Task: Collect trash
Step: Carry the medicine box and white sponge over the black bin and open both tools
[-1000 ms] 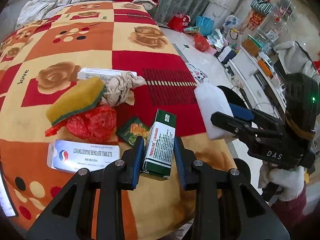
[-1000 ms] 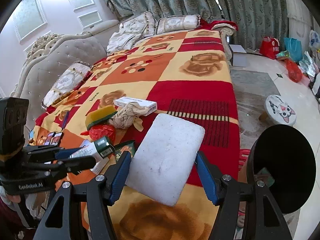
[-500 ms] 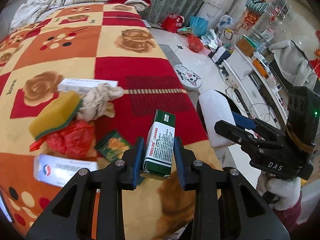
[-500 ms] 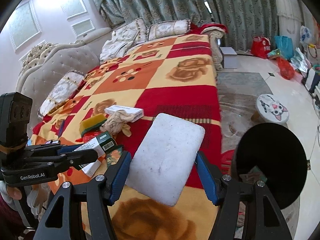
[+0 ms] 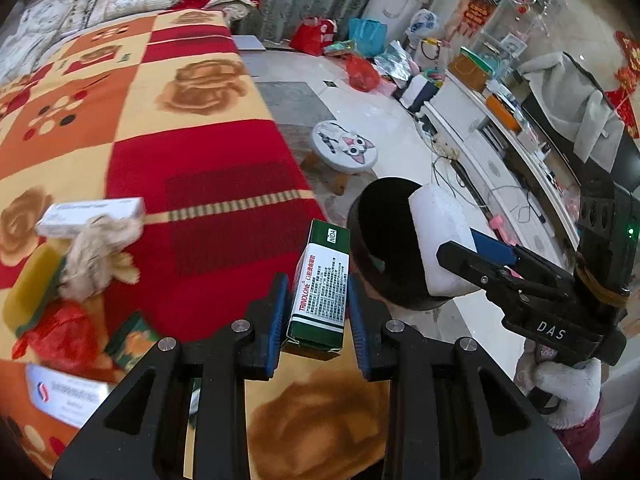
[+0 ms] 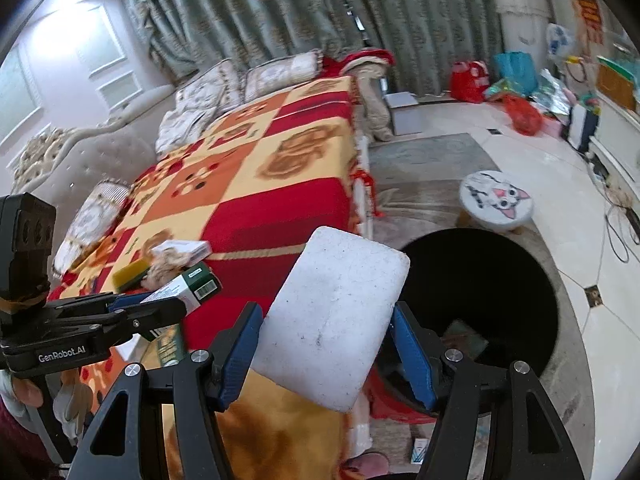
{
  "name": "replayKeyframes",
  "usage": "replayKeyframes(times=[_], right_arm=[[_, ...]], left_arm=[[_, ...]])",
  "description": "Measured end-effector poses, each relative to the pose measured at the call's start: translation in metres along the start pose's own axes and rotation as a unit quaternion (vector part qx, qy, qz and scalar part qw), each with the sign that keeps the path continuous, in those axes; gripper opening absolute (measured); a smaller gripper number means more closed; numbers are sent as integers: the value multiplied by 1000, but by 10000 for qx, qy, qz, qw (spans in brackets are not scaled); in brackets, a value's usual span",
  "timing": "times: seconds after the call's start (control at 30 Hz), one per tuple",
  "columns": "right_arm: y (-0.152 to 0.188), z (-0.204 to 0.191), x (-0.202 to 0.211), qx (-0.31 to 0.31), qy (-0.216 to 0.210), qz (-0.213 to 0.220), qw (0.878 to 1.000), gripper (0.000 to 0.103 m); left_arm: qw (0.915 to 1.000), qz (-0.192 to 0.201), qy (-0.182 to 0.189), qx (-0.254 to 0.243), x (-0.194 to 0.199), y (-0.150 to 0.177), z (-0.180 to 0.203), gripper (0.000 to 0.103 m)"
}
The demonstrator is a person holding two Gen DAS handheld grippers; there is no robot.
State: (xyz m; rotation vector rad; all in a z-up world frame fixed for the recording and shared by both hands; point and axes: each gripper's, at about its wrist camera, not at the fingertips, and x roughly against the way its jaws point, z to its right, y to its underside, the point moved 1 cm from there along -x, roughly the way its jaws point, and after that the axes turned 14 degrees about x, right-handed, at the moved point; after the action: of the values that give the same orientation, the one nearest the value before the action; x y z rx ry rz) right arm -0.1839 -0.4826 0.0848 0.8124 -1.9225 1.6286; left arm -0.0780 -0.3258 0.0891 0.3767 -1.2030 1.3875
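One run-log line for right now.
left gripper: shut on green box | right gripper: shut on white foam block | black bin: beside bed

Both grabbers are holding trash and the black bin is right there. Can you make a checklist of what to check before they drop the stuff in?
1. Left gripper clamps the green box: ok.
2. Right gripper clamps the white foam block: ok.
3. Black bin mouth open: ok.
4. Foam block over the bin: not ok, beside its rim.
5. Green box over the bin: not ok, above the bed edge.
6. Room left in the bin: cannot tell.
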Motion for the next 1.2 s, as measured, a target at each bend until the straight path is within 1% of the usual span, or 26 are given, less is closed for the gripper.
replayKeyframes(times=[0.2,0.37,0.47,0.67,0.77,0.9,0.97,1.0,1.13,1.2], right_arm=[[8,34,1,-293,195,-38,9994,63],[14,58,2,-492,356,-72,9981,63],[18,70,1,-617,390,-119,9973,63],[25,83,-5,-747,446,-211,9960,64],[28,89,-7,-834,505,-224,9950,66],[31,97,-7,-961,585,-217,9934,77],[32,98,-6,-972,592,-199,9933,78],[32,99,-6,-980,609,-208,9931,78],[33,96,-4,-991,569,-215,9932,78],[34,94,-4,-1008,550,-231,9931,78]], left_arm=[[9998,-119,101,-152,-23,-8,28,27],[9990,-270,307,-176,-45,-15,51,27],[9986,-327,364,-216,-57,-17,63,27],[9972,-531,535,-15,-82,-21,75,27],[9964,-575,617,97,-90,-23,79,27],[9953,-573,758,159,-94,-25,83,28],[9952,-554,775,219,-95,-26,83,28],[9951,-562,773,235,-96,-27,83,29],[9955,-536,746,220,-92,-26,82,39],[9957,-527,720,238,-89,-25,79,41]])
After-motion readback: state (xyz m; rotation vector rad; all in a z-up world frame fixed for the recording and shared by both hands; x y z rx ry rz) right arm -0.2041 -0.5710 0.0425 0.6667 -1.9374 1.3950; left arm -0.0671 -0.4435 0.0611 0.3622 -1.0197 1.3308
